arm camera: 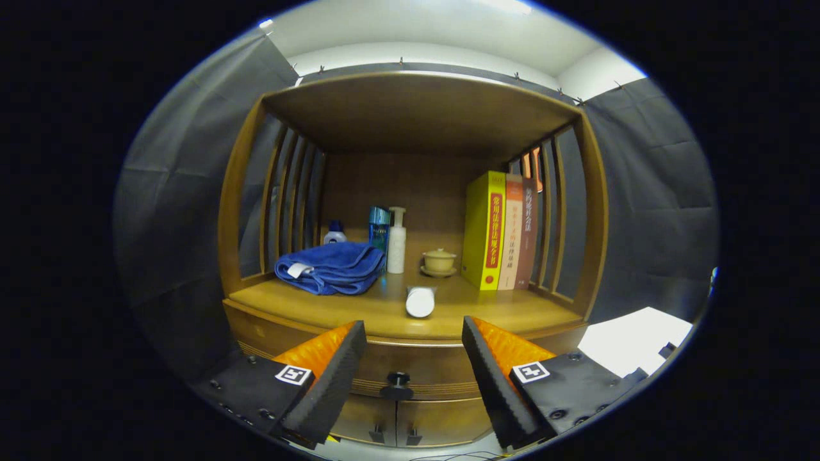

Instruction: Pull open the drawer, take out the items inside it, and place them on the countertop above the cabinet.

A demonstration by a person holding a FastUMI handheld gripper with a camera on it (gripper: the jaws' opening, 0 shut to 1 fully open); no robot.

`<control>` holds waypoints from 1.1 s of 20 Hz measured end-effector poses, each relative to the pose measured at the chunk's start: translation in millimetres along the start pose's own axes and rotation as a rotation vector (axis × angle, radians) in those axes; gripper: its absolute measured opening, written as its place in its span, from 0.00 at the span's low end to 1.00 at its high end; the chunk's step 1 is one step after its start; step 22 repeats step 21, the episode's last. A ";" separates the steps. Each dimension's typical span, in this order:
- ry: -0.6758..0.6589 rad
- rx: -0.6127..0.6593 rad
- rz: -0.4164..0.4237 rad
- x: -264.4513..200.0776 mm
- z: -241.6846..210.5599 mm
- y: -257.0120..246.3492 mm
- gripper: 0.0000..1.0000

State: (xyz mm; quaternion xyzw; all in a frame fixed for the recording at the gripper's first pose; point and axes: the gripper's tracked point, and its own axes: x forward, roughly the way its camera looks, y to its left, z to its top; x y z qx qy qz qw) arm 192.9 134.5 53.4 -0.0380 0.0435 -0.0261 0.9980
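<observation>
**A:** Gripper status?

**B:** Gripper [414, 336] has its fingers spread wide, nothing between them. It sits in front of the cabinet [243, 192], off the wood.

**A:** Drawer?

**B:** Drawer [419, 368] is closed, front flush under the countertop [359, 307]. Its dark round knob [397, 384] shows in the gap between the fingers, low and a bit left of centre. No contact with either finger.

**A:** Anything below it?

**B:** Two lower doors [397, 419], each with a small dark handle, meeting at the middle seam.

**A:** What's on the countertop?

**B:** Folded blue towel [330, 267] to the left. Behind it a small white bottle with a blue cap [334, 233], a blue bottle [378, 227] and a white pump bottle [396, 240], all upright. A lidded cup on a saucer [439, 261] stands to the right of the pump bottle. A white cylinder [420, 301] lies on its side near the front edge, end facing the camera, just beyond the fingers.

**A:** Right side?

**B:** Three books [503, 230] upright against the slatted side: yellow, pale orange, dark red.

**A:** Drawer contents?

**B:** Can't tell, the drawer front hides the inside.
</observation>
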 end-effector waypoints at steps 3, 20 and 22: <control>-0.016 0.014 -0.012 -33.0 26.6 -35.2 0.98; -0.054 0.036 -0.043 -79.7 52.9 -99.8 0.99; -0.055 0.028 -0.039 -80.0 52.5 -97.2 0.99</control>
